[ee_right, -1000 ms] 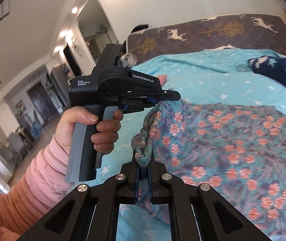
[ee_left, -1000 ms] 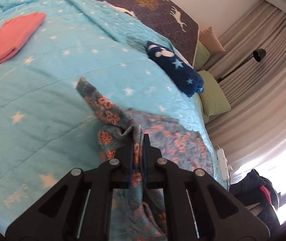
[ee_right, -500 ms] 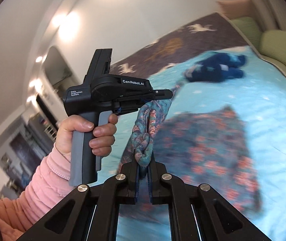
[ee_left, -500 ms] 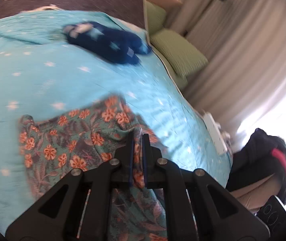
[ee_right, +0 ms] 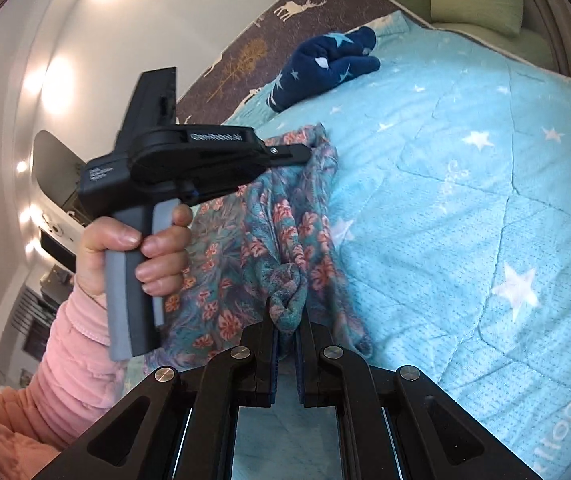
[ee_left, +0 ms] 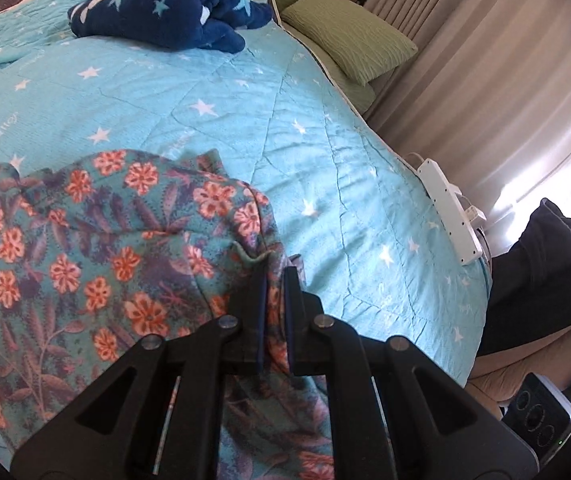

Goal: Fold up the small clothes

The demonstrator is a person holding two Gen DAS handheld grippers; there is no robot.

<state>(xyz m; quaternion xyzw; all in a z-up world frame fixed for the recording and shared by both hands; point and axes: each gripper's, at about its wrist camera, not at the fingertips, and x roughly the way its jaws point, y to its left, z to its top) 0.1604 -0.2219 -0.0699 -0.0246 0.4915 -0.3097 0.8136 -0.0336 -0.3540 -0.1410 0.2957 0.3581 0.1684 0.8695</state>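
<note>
A teal garment with orange flowers (ee_left: 97, 248) lies partly on the turquoise star quilt (ee_left: 293, 128). My left gripper (ee_left: 274, 280) is shut on a bunched edge of it. In the right wrist view the same floral garment (ee_right: 285, 224) hangs between both grippers above the quilt (ee_right: 485, 200). My right gripper (ee_right: 286, 316) is shut on a gathered corner. The left gripper (ee_right: 309, 153), held in a hand with a pink sleeve, pinches the opposite corner.
A dark blue star-patterned garment (ee_left: 165, 8) lies at the far side of the bed; it also shows in the right wrist view (ee_right: 325, 64). Green pillows (ee_left: 349, 36) and curtains stand beyond. A white power strip (ee_left: 449, 208) sits at the bed's right edge.
Both grippers have swung the floral garment to the right across the bed. The garment, spread flat before, now hangs doubled between the two grippers. Both stay shut.
</note>
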